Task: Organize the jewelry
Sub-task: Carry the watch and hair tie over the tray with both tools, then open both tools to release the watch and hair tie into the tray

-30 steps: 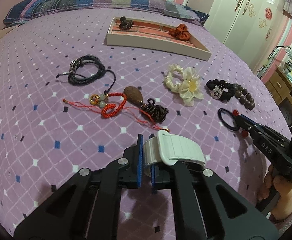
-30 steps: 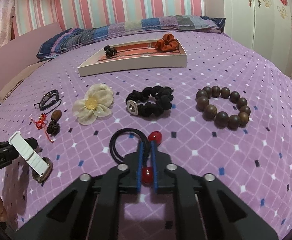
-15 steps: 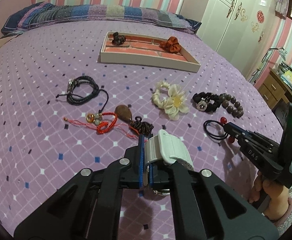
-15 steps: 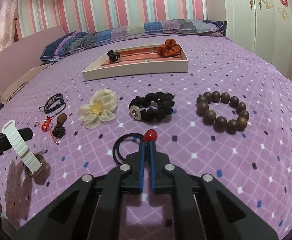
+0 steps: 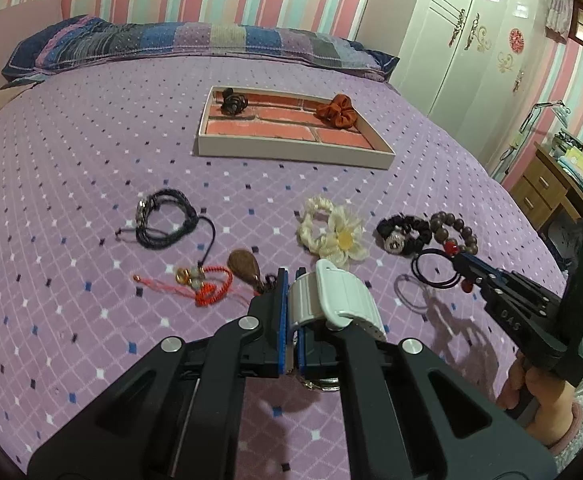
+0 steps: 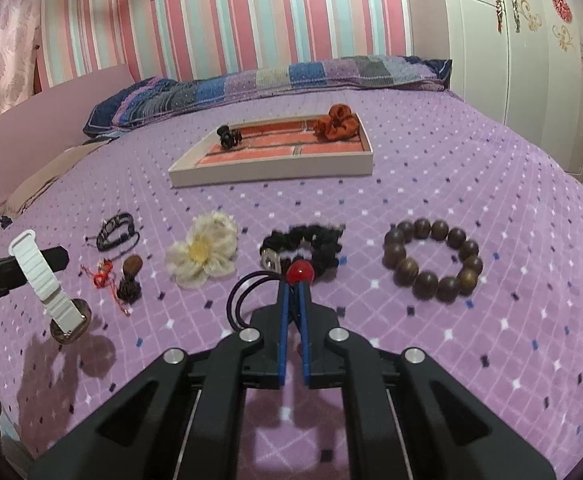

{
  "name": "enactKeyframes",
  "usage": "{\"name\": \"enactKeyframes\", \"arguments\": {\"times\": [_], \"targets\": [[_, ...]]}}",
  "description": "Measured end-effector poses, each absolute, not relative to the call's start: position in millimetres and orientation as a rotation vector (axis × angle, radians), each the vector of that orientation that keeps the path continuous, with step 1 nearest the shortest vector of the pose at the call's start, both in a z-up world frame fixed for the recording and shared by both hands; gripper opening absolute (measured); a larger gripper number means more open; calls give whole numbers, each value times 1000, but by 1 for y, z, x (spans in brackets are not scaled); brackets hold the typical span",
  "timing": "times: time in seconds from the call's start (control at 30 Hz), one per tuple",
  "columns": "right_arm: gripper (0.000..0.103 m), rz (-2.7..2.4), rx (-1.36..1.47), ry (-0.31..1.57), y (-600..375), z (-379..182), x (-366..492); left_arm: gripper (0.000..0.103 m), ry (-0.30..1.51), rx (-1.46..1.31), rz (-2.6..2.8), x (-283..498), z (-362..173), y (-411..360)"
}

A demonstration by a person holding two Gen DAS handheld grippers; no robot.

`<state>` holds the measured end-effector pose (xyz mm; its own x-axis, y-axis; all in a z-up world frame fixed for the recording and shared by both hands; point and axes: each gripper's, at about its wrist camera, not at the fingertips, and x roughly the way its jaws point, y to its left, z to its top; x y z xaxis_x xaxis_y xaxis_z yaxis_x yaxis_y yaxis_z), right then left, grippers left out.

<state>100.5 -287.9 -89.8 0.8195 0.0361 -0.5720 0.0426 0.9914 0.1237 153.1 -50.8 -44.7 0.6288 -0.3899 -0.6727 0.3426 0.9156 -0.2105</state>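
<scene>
Purple quilt [image 5: 71,240] runs open between my grippers and the tray [image 5: 291,151]. Nearer than the tray, my left gripper [image 5: 290,300] pinches the white watch strap [image 5: 339,296] — its case mostly hidden beneath; my right gripper [image 6: 294,292] clamps the black hair tie [image 6: 243,296], one red bead [image 6: 299,271] showing.

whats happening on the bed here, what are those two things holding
A person is sorting jewelry on a purple bedspread with a tool in each hand. The left tool is clamped on a white-strapped watch, lifted off the bed. The right tool grips a black hair tie with red beads. A white tray with a brick-pattern floor already holds an orange scrunchie and a dark hair clip.
</scene>
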Motion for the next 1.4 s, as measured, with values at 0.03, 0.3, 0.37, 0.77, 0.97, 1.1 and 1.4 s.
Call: {"name": "enactKeyframes", "arguments": {"times": [0.03,0.3,0.37,0.77,0.97,1.1,1.4], "targets": [[6,-4,131,604,-289,-86,103,2,780,-58,-416,157,-41,-52],[6,-18,108,543,-295,-55,138,2,746,-36,-392,199,-20,-58],[6,-23,98,533,-296,-48,154,2,746,-40,-384,212,-17,-58],[6,-79,76,532,-313,-31,291,2,713,36,-297,344,2,-90],[6,-122,88,603,-330,-43,369,2,768,42,-242,419,-14,-110],[6,-138,78,670,-333,-59,412,2,861,58,-208,472,-41,-124],[6,-202,97,844,-356,-92,477,2,990,108,-131,542,-79,-140]]}}
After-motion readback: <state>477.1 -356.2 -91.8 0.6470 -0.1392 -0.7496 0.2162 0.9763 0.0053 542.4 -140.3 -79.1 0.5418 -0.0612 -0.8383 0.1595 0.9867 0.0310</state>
